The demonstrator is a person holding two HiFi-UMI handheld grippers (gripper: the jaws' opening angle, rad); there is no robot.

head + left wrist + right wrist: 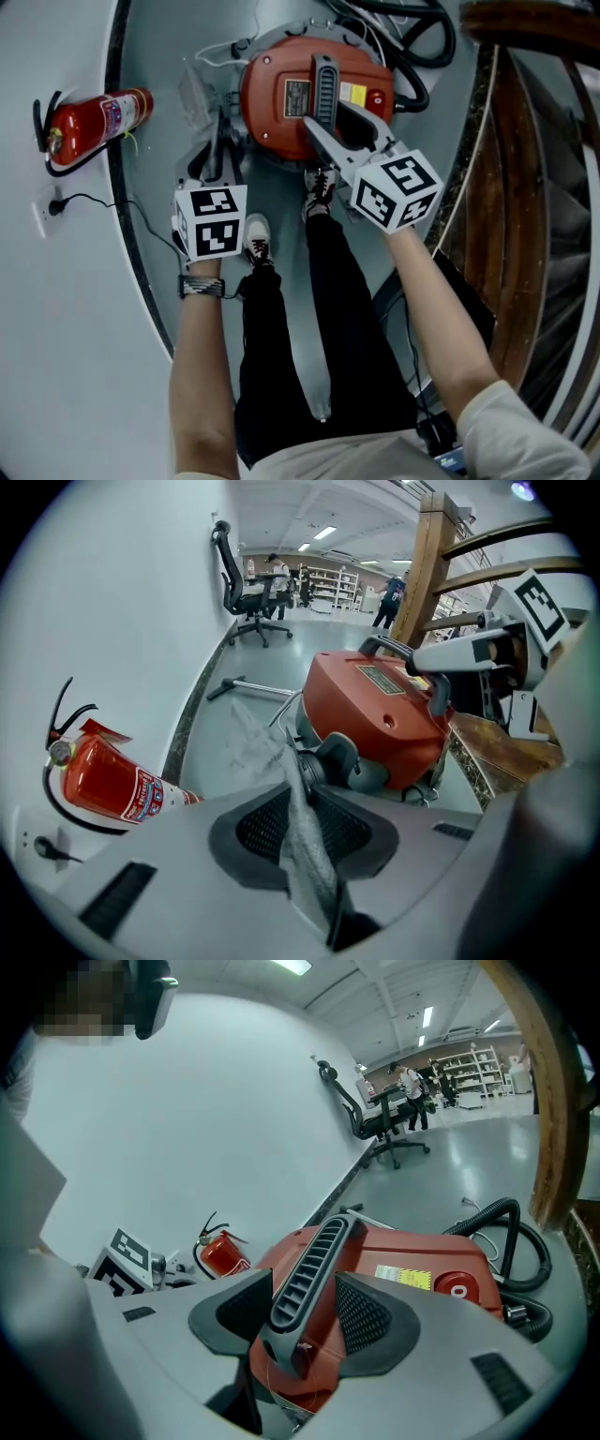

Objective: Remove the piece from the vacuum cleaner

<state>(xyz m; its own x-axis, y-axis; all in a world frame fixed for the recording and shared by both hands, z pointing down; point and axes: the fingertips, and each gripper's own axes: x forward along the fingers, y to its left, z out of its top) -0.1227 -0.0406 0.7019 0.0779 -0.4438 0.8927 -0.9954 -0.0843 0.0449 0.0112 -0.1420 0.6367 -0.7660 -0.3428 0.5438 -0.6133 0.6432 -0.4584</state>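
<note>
Upper centre, we see a round red plastic vacuum cleaner (281, 108); right gripper (328, 120) straddles its grey ribbed handle (323, 82), left gripper (217, 157) meets a thin translucent sheet (197, 96).

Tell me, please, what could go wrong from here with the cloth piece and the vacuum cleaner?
1. The left hand-held gripper pinches only a thin fold of the grey cloth piece; a hard pull may tear it or let it slip out.
2. The right hand-held gripper has open jaws on either side of the handle, not clamped; the vacuum cleaner may slide along with the pull.
</note>
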